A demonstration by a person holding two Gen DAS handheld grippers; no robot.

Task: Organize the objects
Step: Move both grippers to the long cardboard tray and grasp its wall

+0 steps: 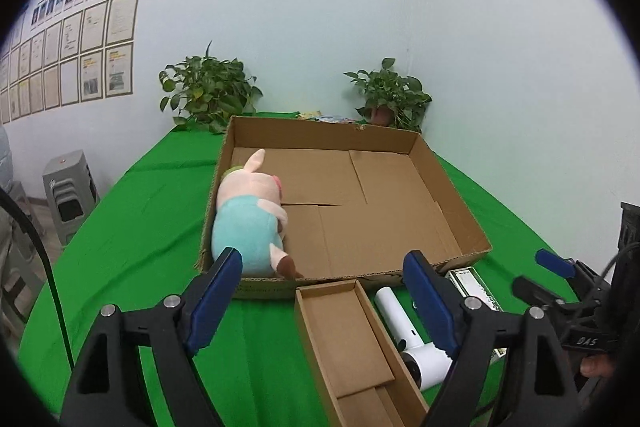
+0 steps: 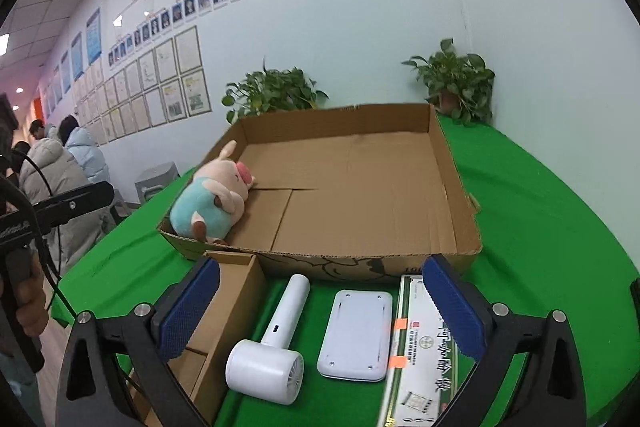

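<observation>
Both tools are spread apart and hold nothing: the left tool (image 1: 322, 301) hangs over the near end of the small cardboard box (image 1: 352, 343), and the right tool (image 2: 322, 307) hangs over the loose things lying on the green bench (image 2: 560, 247). Judging by how things lie, the sorting is only just begun. One item, the plush pig (image 2: 212, 199), is already inside the large cardboard tray (image 2: 360, 187), lying on its side against the tray's left wall at the near corner; the rest of the tray floor is bare. Left outside, in a row just in front of the tray's near wall, are the white handheld fan (image 2: 272, 343), the flat white device (image 2: 356, 335) beside it, and the long green-and-white carton (image 2: 416, 355) to the right of that, partly under the right tool's finger. The small cardboard box sits to the left of the fan, touching or nearly touching the tray, and looks to have nothing in it. So three loose items, and perhaps the small box too, seem to await placing; the fan lies nearest the middle of the right tool's opening.
</observation>
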